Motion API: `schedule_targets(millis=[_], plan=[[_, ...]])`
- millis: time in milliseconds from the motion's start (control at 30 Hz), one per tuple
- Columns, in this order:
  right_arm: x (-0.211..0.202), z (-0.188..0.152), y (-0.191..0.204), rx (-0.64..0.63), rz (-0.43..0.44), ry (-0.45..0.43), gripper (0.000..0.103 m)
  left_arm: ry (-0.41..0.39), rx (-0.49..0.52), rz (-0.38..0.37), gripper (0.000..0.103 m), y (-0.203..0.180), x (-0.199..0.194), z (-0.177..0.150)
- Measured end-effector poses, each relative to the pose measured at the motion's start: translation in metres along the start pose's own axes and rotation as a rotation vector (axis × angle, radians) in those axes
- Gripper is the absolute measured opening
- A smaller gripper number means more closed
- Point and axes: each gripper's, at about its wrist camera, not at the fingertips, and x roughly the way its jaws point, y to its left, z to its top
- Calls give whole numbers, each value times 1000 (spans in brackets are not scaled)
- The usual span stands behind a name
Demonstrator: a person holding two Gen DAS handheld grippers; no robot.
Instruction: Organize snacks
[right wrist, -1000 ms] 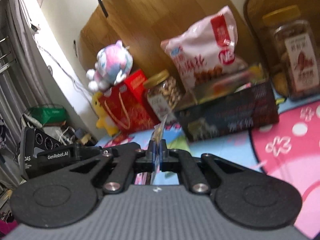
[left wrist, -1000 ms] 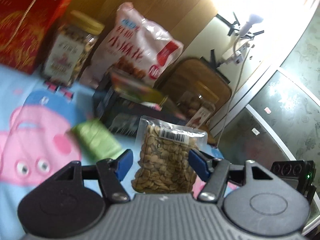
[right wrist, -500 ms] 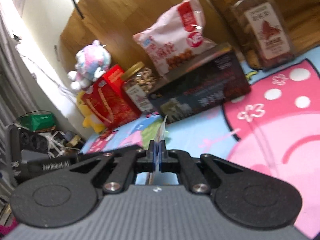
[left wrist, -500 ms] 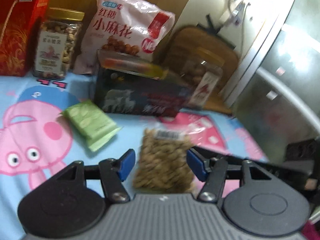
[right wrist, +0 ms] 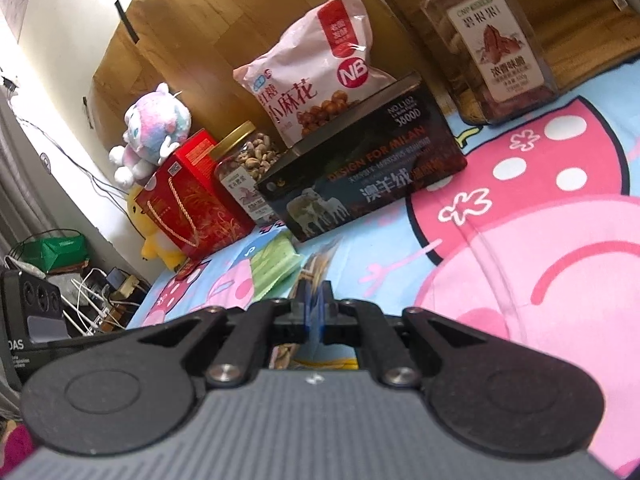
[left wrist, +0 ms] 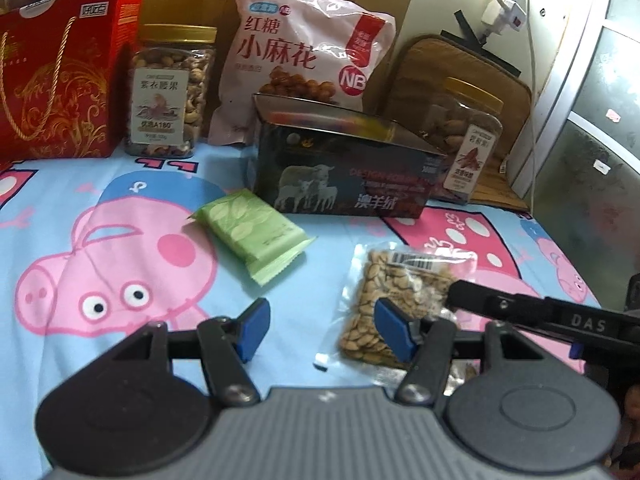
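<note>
A clear packet of seeds [left wrist: 394, 300] lies on the cartoon bedsheet [left wrist: 100, 208]. My right gripper [right wrist: 316, 314] is shut on the packet's edge [right wrist: 318, 264]; it reaches in from the right in the left wrist view [left wrist: 460, 294]. My left gripper [left wrist: 320, 326] is open and empty, low over the sheet just left of the packet. A green snack pack [left wrist: 252, 232] lies ahead of it, and also shows in the right wrist view [right wrist: 276, 264]. A dark open box [left wrist: 344, 172] stands behind.
Along the back stand a red gift box [left wrist: 56, 76], a jar of cashews [left wrist: 168, 92], a pink snack bag [left wrist: 304, 56] and a second nut jar [left wrist: 464, 136]. A plush toy [right wrist: 152, 136] sits on the red box. A cabinet [left wrist: 592, 128] is at right.
The seed packet has come down onto the sheet, still in my right gripper. My left gripper has shifted left, so the packet is now beside its right finger rather than between the fingers.
</note>
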Motion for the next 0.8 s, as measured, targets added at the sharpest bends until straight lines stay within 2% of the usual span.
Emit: schedule_targets(millis=[133, 367, 600, 800], plan=[[0, -1, 1, -9, -6, -4, 7, -3, -9, 9, 60, 7, -2, -1], [4, -2, -12, 62, -12, 12, 10, 10, -77, -5, 60, 30, -2, -3], [1, -1, -18, 90, -43, 27, 15, 40, -103, -64, 60, 34, 0, -5], [-19, -7, -24, 68, -67, 15, 34, 19, -82, -101, 61, 33, -17, -7]])
